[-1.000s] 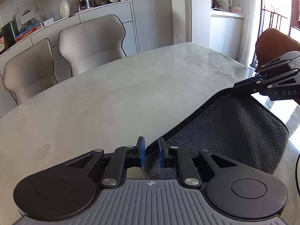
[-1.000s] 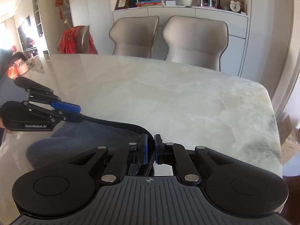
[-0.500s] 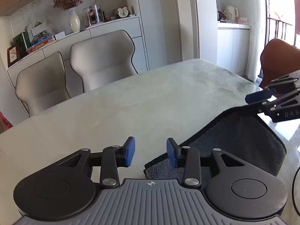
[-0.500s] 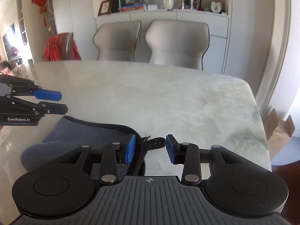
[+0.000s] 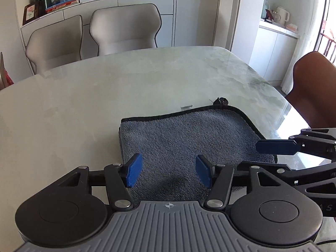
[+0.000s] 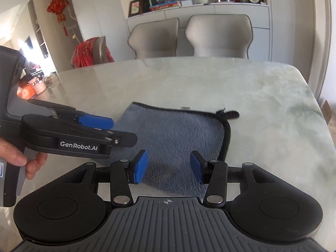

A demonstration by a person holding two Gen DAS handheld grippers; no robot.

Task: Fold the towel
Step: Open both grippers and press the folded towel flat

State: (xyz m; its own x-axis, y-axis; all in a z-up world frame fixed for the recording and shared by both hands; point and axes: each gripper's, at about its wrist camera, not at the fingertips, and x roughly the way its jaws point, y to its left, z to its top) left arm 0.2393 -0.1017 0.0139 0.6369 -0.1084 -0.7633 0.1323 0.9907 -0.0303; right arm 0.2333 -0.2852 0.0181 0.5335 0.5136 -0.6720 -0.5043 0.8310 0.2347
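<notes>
Left wrist view showed one fluffy grey towel (image 5: 189,138), black-edged, folded on a marble table (image 5: 84,105); both tongs, left gripper (image 5: 167,171) and right gripper (image 6: 168,167), had just been opening, empty.

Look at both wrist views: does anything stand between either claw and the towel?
Nothing visible does. The left claw and right claw both hang open directly above the folded grey towel, pads clear of it.

Both views are wrist fisheyes, angled down and close over the table (image 5: 105,109), each looking along its own fingers toward two pale chairs (image 6: 189,37). Shared: the towel (image 5: 189,134) and the far sideboard (image 6: 260,14). Each view shows the other gripper at its side.
</notes>
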